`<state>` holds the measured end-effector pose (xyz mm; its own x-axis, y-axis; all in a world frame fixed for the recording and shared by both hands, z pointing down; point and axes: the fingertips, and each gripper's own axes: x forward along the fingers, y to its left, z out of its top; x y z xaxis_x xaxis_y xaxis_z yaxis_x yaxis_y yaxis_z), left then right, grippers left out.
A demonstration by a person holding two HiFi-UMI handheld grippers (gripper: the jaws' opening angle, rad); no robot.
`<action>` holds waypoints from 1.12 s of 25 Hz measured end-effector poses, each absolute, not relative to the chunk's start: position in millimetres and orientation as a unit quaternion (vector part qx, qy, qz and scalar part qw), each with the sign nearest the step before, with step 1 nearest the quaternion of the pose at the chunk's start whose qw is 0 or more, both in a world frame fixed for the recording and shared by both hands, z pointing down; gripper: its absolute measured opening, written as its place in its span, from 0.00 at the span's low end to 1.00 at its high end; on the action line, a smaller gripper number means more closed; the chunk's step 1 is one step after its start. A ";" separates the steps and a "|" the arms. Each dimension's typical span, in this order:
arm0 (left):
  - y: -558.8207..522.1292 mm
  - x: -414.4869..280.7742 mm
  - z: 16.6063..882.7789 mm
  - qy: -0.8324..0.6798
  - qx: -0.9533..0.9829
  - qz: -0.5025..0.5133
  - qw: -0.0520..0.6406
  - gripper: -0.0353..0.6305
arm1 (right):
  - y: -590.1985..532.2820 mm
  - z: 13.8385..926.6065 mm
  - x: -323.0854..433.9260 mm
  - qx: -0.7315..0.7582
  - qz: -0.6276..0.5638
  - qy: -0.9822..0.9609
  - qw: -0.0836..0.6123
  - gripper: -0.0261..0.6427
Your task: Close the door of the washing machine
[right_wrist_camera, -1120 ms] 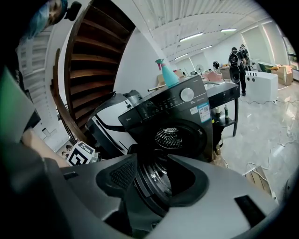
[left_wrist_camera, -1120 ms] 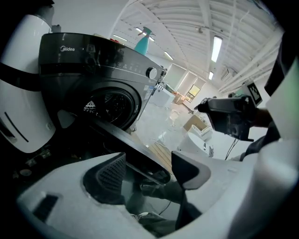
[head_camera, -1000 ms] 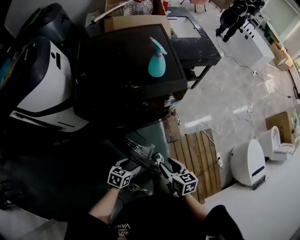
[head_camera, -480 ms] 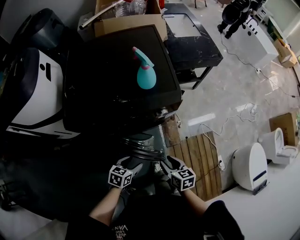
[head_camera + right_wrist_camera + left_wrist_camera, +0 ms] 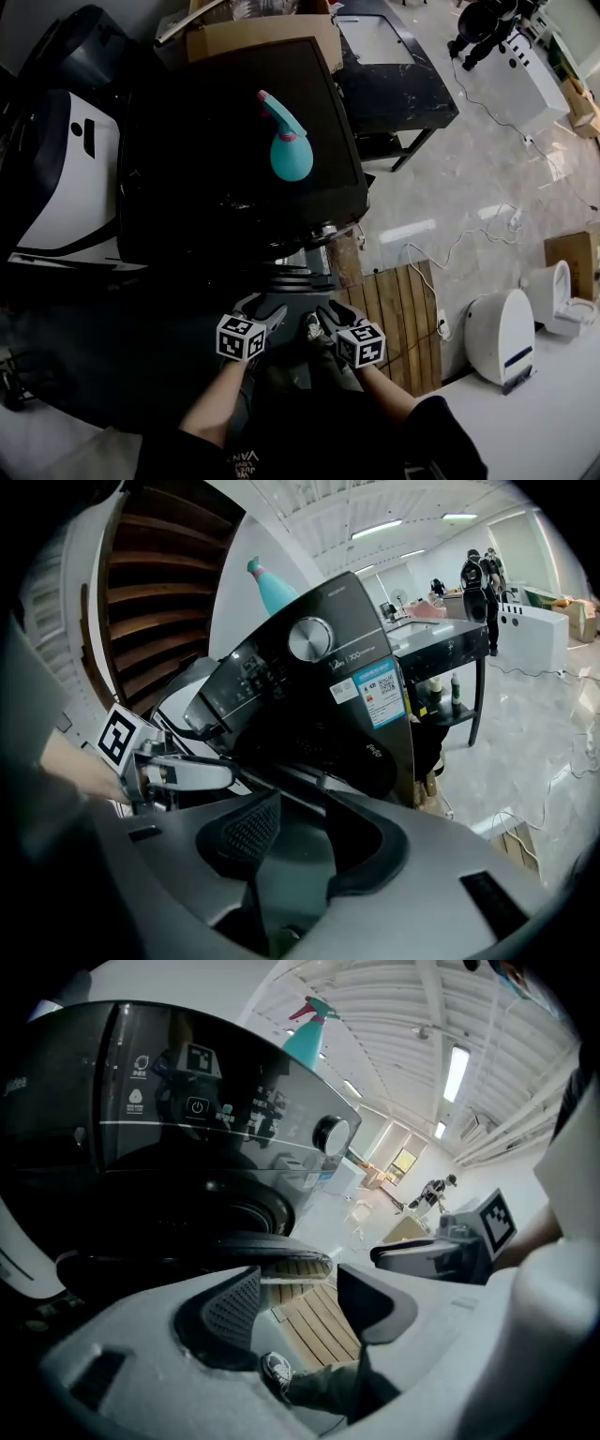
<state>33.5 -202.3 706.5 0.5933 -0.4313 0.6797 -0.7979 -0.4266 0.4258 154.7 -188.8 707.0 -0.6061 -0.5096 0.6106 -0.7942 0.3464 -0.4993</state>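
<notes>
A black front-loading washing machine [image 5: 234, 159] fills the head view's upper middle, a teal spray bottle [image 5: 286, 141] standing on its top. Its round door [image 5: 295, 279] lies close against the front, only a thin dark rim showing. My left gripper [image 5: 267, 317] and right gripper [image 5: 323, 319] sit side by side just in front of that rim. The left gripper's [image 5: 298, 1279] jaws are closing; between them show only wooden slats and a shoe, with the door [image 5: 216, 1246] just past the tips. The right gripper's [image 5: 302, 808] jaws are closing too, the door's [image 5: 309, 761] surface just ahead, no pad pressing.
A wooden pallet [image 5: 398, 319] lies on the floor right of the machine, with cables and a white rounded appliance [image 5: 497, 328] beyond. A black table [image 5: 394, 66] stands at the back right, a cardboard box [image 5: 262, 37] behind the machine, a white-and-black machine [image 5: 66, 178] to its left.
The door has swung in from half open to nearly flat against the machine. Both grippers moved forward with it, the right one also sinking, and their jaws have narrowed.
</notes>
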 end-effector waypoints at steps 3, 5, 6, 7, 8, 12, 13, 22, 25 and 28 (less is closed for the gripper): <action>-217.6 34.0 706.1 -0.393 0.804 0.241 0.377 0.42 | -203.8 722.4 152.8 0.417 0.412 -0.792 0.173 0.24; -225.7 34.5 706.8 -0.399 0.802 0.243 0.373 0.40 | -214.5 732.8 152.4 0.428 0.421 -0.782 0.170 0.19; -229.1 35.1 707.3 -0.399 0.803 0.245 0.369 0.38 | -219.9 736.8 152.2 0.433 0.425 -0.777 0.169 0.14; -232.1 35.6 707.8 -0.399 0.803 0.248 0.366 0.34 | -225.2 739.3 151.5 0.436 0.425 -0.775 0.170 0.08; -235.1 35.5 708.0 -0.400 0.804 0.251 0.361 0.32 | -230.0 741.3 150.3 0.438 0.423 -0.774 0.172 0.04; -244.5 28.7 706.6 -0.420 0.800 0.260 0.341 0.16 | -243.6 751.7 145.1 0.442 0.421 -0.773 0.171 0.04; -245.8 25.7 706.1 -0.428 0.797 0.263 0.336 0.11 | -246.5 753.4 144.3 0.445 0.424 -0.771 0.167 0.04; -256.0 -11.5 701.1 -0.516 0.755 0.248 0.321 0.06 | -278.4 759.1 145.1 0.487 0.462 -0.733 0.110 0.04; -261.1 -17.5 699.8 -0.527 0.749 0.238 0.323 0.06 | -284.7 759.7 144.9 0.488 0.457 -0.736 0.110 0.04; -265.3 -19.1 701.7 -0.532 0.745 0.231 0.329 0.06 | -294.5 761.1 144.1 0.489 0.450 -0.740 0.105 0.04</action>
